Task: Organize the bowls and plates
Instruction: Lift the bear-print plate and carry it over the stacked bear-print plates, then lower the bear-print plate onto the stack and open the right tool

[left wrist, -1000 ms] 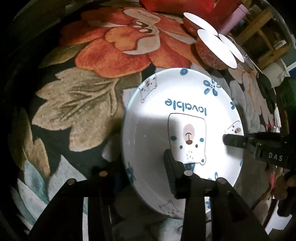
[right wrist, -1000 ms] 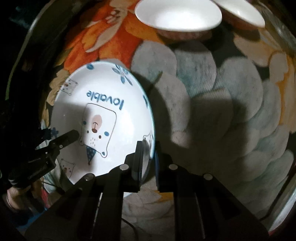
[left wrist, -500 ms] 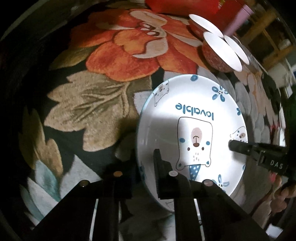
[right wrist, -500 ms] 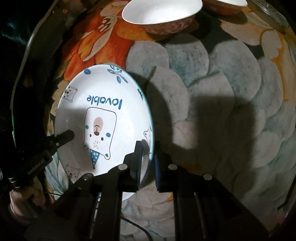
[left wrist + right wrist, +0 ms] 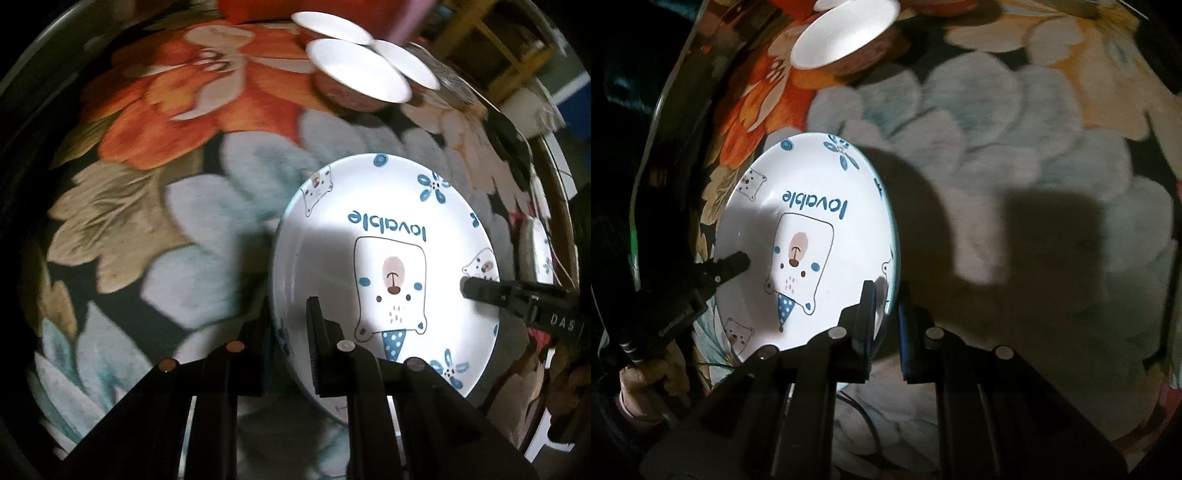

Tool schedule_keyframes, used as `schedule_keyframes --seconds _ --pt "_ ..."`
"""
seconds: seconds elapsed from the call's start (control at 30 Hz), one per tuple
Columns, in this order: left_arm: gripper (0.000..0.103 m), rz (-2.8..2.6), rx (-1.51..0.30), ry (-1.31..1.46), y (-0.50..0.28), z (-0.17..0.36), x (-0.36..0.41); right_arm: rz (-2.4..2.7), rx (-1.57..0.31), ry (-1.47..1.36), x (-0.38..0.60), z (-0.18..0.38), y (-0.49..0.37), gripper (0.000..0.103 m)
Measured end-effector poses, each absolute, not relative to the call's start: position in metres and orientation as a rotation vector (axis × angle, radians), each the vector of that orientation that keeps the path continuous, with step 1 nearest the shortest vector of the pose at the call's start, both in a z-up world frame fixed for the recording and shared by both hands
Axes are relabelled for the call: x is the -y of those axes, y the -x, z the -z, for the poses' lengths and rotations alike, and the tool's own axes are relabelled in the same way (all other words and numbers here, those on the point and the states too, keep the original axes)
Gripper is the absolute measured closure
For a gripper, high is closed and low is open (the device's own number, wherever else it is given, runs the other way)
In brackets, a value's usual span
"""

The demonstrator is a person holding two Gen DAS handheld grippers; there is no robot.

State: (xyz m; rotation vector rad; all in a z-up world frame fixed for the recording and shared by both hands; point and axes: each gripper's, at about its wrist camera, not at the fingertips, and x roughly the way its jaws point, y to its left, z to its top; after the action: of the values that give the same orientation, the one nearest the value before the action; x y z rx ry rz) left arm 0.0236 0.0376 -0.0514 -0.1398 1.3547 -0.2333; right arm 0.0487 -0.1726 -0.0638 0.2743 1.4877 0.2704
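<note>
Two grippers clamp one plate (image 5: 384, 266) over the floral cloth (image 5: 155, 206) — left gripper (image 5: 288, 332) and right gripper (image 5: 888, 314) on opposite rims. Glazed ceramic: likely rigid, slippery, breakable — rim holds suit it.

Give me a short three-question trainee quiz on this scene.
1. True or false: both grippers grip one plate.
2. What word is printed on the plate?
3. The bowls sit: A) on the plate, B) apart from it on the floral cloth, C) in a sink.

Key:
1. True; the left gripper and right gripper have their jaws shut on opposite rims.
2. "lovable".
3. B.
</note>
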Motion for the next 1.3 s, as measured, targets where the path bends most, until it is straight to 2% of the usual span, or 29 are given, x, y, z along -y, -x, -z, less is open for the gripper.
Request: schedule_keyframes --seconds 0.43,1.3 --pt "0.088 0.438 -1.309 0.05 -0.037 0.021 0.066 -0.109 -1.433 -0.359 0.268 0.023 -0.03 0.091" --pt "0.088 0.698 -1.227 -0.163 -0.049 -0.009 0.262 0.16 -1.364 -0.528 0.423 -0.004 0.032 0.091"
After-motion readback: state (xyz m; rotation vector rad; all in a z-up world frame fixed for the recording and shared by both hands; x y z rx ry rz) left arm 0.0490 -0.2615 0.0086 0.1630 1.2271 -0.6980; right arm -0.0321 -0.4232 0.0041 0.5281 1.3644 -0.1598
